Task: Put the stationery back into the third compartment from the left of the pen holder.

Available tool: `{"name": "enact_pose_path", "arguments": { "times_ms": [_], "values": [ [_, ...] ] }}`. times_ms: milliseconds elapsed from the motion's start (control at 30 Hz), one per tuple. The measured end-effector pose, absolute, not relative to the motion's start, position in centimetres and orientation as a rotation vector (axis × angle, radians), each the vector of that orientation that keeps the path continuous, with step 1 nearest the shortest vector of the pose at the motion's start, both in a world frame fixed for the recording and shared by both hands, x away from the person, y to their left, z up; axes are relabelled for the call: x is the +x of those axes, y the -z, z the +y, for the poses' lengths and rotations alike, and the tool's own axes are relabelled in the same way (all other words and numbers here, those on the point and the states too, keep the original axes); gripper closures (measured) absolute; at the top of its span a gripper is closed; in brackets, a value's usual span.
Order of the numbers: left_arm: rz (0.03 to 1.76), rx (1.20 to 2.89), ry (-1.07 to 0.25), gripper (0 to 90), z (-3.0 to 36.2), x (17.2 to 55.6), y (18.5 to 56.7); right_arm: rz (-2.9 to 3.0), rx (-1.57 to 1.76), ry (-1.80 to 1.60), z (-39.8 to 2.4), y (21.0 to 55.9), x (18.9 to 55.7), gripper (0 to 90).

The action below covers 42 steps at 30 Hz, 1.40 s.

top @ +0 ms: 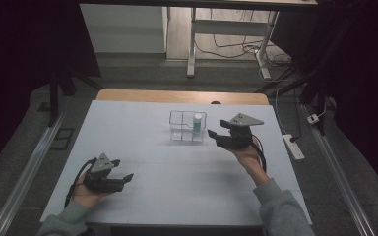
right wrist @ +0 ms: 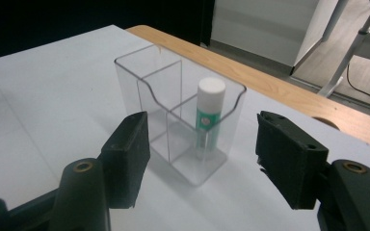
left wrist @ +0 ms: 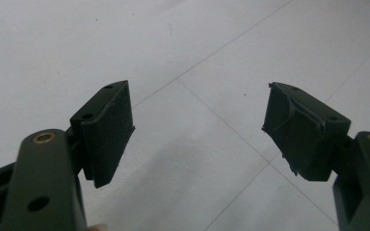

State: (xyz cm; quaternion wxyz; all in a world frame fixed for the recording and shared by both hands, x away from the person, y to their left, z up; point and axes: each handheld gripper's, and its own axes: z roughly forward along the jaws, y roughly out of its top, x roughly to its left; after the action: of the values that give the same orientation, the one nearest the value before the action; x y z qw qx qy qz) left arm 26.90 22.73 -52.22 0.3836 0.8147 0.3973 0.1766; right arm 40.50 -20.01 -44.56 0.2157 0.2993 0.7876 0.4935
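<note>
White tabletop (top: 177, 167) (wooden far edge (top: 182, 96)) amid dark curtains (top: 24, 49).

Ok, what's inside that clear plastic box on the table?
The clear box has dividers, and one glue stick with a white cap stands upright in a rear compartment. The other compartments look empty. Nothing is covered, since the walls are see-through.

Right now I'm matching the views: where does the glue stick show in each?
High view: glue stick upright in the clear box, right rear compartment.
Right gripper view: centre, beyond the open jaws.
Left gripper view: bare table.
Shared landmark: the white table.
</note>
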Motion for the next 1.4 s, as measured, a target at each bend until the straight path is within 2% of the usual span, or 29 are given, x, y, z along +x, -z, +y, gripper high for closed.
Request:
{"name": "enact_pose_path", "arguments": {
  "times_ms": [1067, 1400],
  "values": [
    [1.018, 2.068, -0.487, 25.1, 22.8, 27.1, 52.2, 2.253, 0.865, -1.241, -26.8, 48.4, 32.8, 34.7],
    [1.021, 2.058, -0.489, 25.1, 23.0, 27.2, 52.1, 2.256, 0.899, -1.191, -28.6, 49.5, 31.9, 34.7]
  ]
}}
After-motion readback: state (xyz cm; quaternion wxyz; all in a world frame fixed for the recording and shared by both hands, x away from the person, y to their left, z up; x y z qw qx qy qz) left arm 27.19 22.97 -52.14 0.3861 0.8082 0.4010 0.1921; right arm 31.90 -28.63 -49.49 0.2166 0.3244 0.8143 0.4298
